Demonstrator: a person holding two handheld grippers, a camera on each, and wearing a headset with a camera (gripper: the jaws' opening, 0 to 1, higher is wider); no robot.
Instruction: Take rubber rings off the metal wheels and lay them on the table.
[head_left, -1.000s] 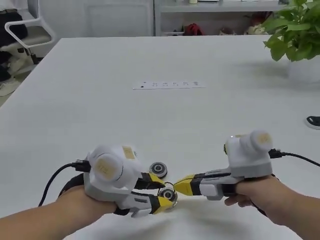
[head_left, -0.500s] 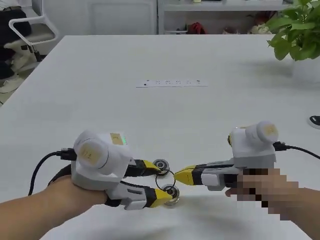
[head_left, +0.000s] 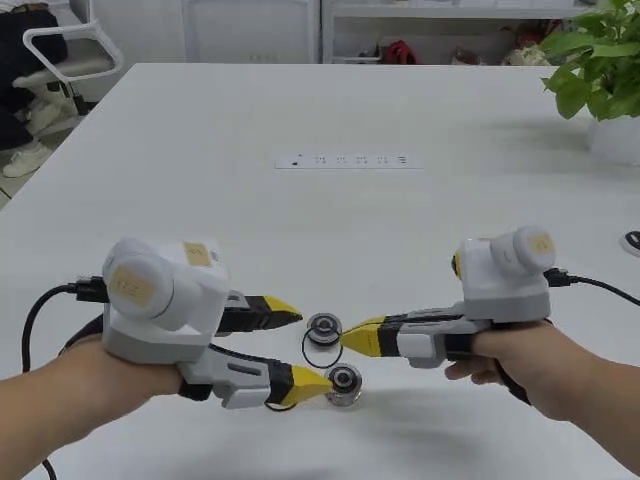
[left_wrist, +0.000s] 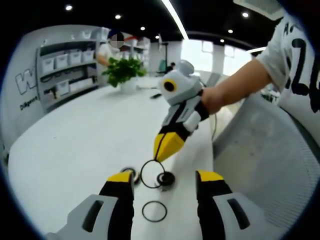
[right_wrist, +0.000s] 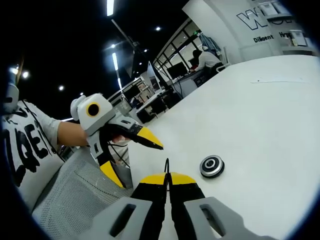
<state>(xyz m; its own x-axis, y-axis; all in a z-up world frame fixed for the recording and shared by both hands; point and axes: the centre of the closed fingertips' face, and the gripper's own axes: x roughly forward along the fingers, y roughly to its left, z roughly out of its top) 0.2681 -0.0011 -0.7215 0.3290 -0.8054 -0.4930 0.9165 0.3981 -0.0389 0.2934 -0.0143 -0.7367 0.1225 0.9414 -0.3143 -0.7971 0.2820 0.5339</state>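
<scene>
My right gripper (head_left: 357, 340) is shut on a thin black rubber ring (head_left: 305, 348), which hangs free from its yellow tips just above the table. Two metal wheels lie on the table, one (head_left: 323, 326) behind the ring and one (head_left: 344, 380) in front of it. My left gripper (head_left: 297, 345) stands open, and its lower jaw tip is beside the near wheel. In the left gripper view the held ring (left_wrist: 142, 176) dangles from the right gripper (left_wrist: 169, 145) over a wheel (left_wrist: 165, 178). A second ring (left_wrist: 154, 211) lies flat on the table between the jaws.
A white strip with small markings (head_left: 345, 159) lies at mid-table. A potted plant (head_left: 598, 55) stands at the far right, and an office chair (head_left: 60, 60) is beyond the table's far left corner. The white table (head_left: 200, 200) is wide and flat.
My left gripper has opened, let go of the near wheel and drawn back to the left. The ring has come off that wheel and now hangs from my right gripper.
</scene>
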